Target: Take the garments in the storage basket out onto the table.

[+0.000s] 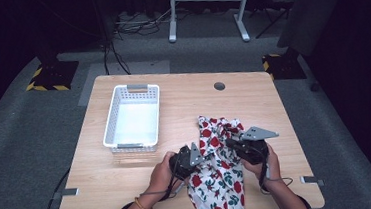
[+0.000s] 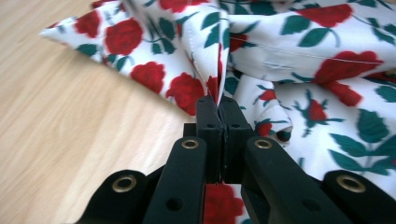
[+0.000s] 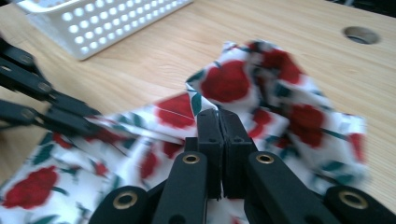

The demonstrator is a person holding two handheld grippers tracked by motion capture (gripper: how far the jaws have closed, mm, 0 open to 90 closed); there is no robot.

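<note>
Both clamped on the cloth [image 1: 218,174] — left gripper [image 2: 218,103] on a fold, right gripper [image 3: 218,114] on an edge — jaws fully closed.

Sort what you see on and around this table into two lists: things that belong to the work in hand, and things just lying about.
In the job: rose-print cloth; left gripper and right gripper, each shut on a fold of it.

Lying about: white basket, apart from the cloth; the table's round hole; floor cables.

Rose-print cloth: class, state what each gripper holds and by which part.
Both hold the rose-print cloth: the left gripper pinches a raised fold at its left side, the right gripper a fold edge nearer its middle.
</note>
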